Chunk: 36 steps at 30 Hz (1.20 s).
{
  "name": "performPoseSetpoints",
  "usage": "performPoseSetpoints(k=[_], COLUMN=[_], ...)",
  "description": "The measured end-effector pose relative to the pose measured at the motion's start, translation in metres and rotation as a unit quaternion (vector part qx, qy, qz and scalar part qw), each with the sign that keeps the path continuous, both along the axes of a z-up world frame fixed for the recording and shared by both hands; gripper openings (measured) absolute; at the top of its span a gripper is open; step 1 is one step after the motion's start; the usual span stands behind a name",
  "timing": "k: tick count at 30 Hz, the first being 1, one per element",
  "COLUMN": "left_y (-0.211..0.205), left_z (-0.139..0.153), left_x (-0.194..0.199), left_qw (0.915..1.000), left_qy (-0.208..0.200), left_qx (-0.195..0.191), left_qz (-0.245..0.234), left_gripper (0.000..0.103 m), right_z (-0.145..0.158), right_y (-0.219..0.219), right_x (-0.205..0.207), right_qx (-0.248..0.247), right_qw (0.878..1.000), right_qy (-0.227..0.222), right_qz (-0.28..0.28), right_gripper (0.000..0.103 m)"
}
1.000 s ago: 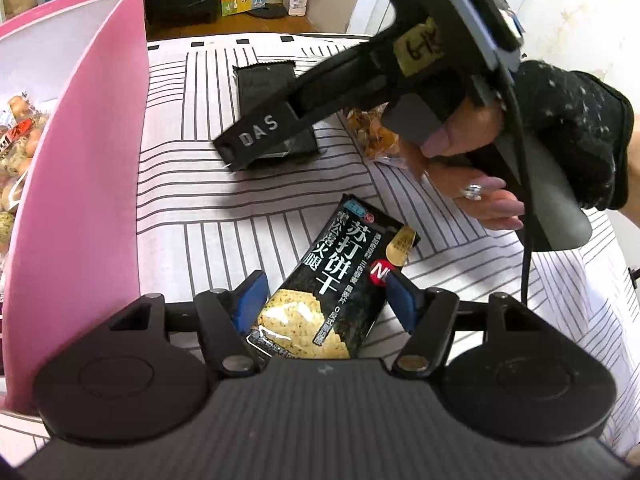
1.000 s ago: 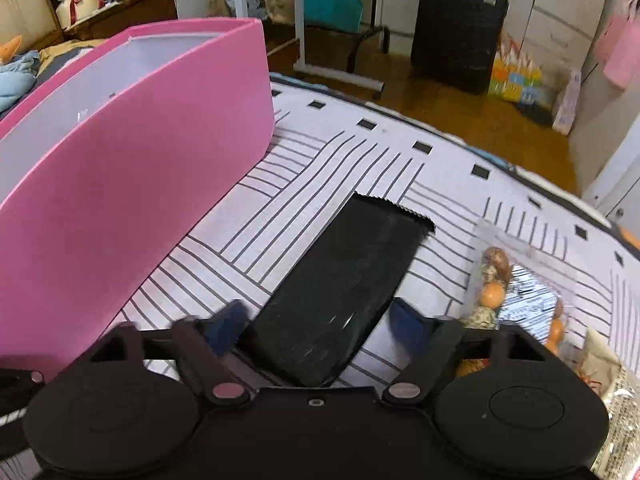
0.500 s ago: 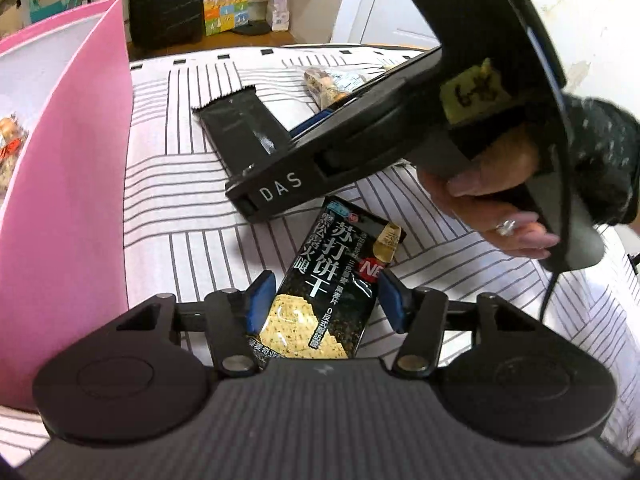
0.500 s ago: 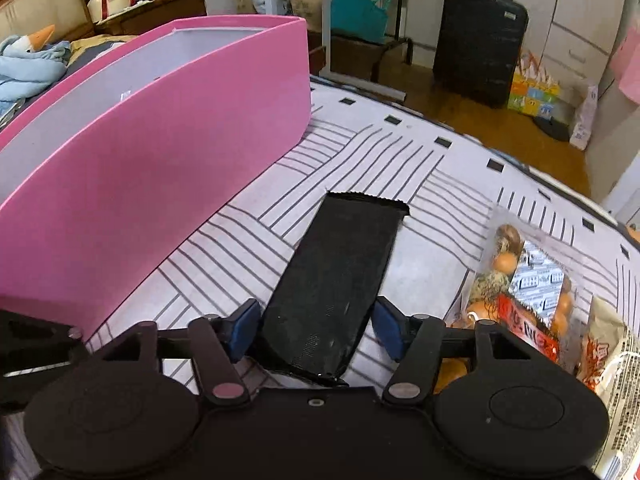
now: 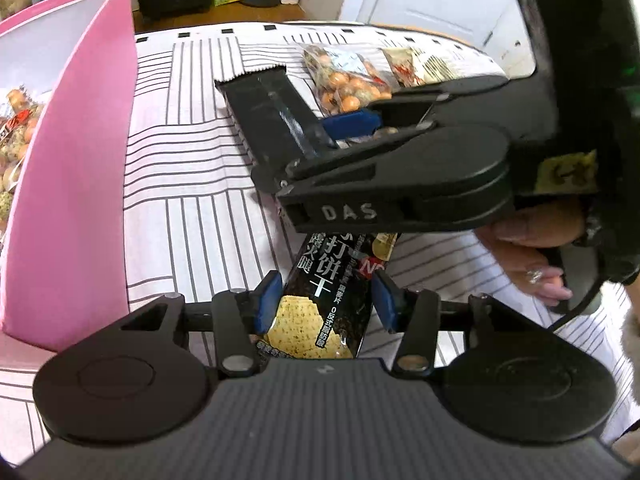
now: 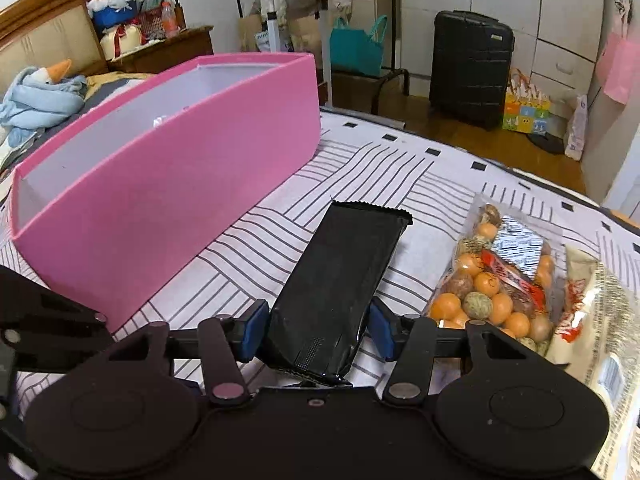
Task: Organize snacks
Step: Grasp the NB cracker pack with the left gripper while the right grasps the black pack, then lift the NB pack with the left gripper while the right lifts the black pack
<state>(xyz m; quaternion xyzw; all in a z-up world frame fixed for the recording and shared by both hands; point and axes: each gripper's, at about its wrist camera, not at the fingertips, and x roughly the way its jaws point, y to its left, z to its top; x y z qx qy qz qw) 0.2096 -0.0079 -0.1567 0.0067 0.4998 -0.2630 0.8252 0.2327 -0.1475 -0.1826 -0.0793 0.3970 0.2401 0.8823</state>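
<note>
— Black foil first: where is the cracker packet [image 5: 326, 300] found?

— It is seen lying on the striped cloth [image 5: 192, 216], between the blue pads of the left hand-held gripper [image 5: 325, 300]. The jaws have just been closing on it; the left pad [image 5: 267, 300] is touching the packet's edge, the right pad looks to be at the other edge, though firm pressing cannot be told.

— And the right hand-held gripper [image 6: 316, 330]?

— Its jaws have also just been closing. A plain black packet [image 6: 340, 280] is set between the pads, its far serrated end resting on the cloth. A narrow gap is noted at each side in the right wrist view, so contact cannot be confirmed. The tool is held by a gloved hand [image 5: 560, 256], seen in the left wrist view above the cracker packet.

— Other snacks?

— A clear bag of coated nuts [image 6: 492, 280] is lying just right of the black packet, with a pale wrapped packet [image 6: 600, 320] touching it on the far side.

— The container?

— A pink box [image 6: 180, 200] is standing on the cloth to the left, near the black packet but apart. Snacks [image 5: 16, 136] are visible inside it in the left wrist view.
</note>
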Motion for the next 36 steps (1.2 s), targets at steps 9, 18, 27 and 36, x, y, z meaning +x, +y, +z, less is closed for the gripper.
performPoseSetpoints(k=[9,18,27,36], left_y=[-0.02,-0.017,-0.003,0.025], left_z=[-0.013,-0.006,0.011,0.044], left_x=[-0.019,-0.013,-0.031,-0.06], left_qw=[0.9938,0.9951,0.9959,0.9939], left_qy=[-0.045,-0.02,0.015,-0.01], left_qx=[0.071,0.08,0.078,0.107], left_qz=[-0.073,-0.055,-0.044,-0.025], left_gripper=[0.053,0.048,0.048,0.048], right_z=[0.009,0.027,0.046,0.074], right_y=[-0.011,-0.013,-0.017,-0.021], right_x=[-0.007,-0.041,-0.082,-0.111], right_qx=[0.01,0.018,0.004,0.02], right_qw=[0.999,0.999,0.999,0.998], right_qy=[0.032,0.026,0.031,0.054], right_qz=[-0.028,-0.015,-0.019,-0.01], right_gripper=[0.059,0.058,0.058,0.058])
